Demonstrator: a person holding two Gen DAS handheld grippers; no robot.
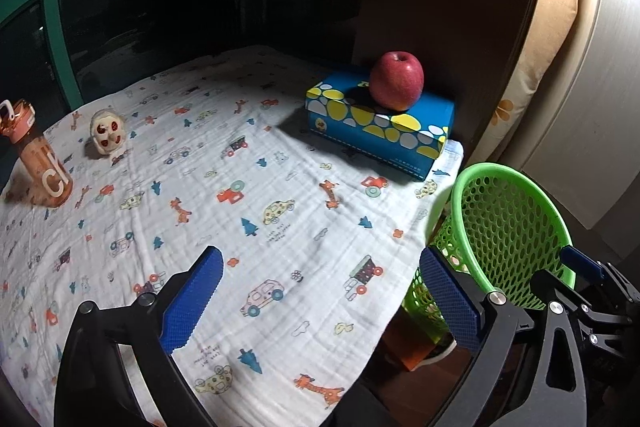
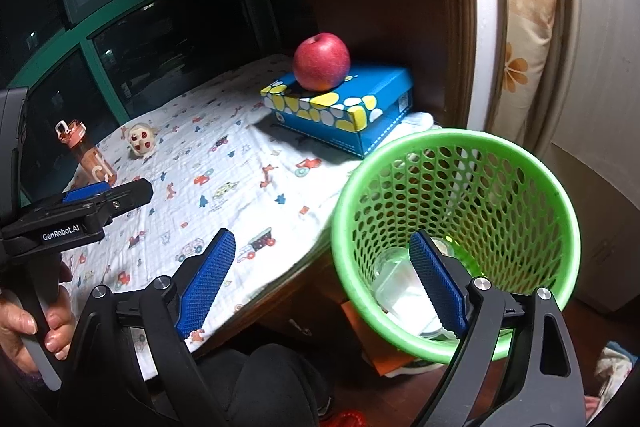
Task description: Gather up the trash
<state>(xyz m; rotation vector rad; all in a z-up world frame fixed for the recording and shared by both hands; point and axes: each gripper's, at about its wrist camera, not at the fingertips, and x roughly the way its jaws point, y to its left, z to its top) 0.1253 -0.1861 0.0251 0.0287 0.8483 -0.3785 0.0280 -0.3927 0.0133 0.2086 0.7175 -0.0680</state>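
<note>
Both grippers empty beside the green bin

Left wrist: our left gripper (image 1: 320, 291) hovers over the counter (image 1: 280, 187), fingers spread. Right wrist: our right gripper (image 2: 324, 279), fingers spread, straddles the green bin (image 2: 520, 187) rim; only here a clear plastic container (image 2: 400, 291) shows inside.

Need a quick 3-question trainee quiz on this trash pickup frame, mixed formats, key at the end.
1. True or false: the red apple rests directly on the printed tablecloth.
2. Multiple choice: what lies at the bottom of the green mesh wastebasket? A) an orange drink bottle B) a clear plastic container C) a small plush toy
3. Fill in: in its own wrist view, the left claw hangs ____ over the tablecloth, gripping nothing.

Key
1. False; it sits on the blue tissue box.
2. B; the clear plastic container shows behind the open right claw. The orange drink bottle and plush toy are on the cloth.
3. open
</note>
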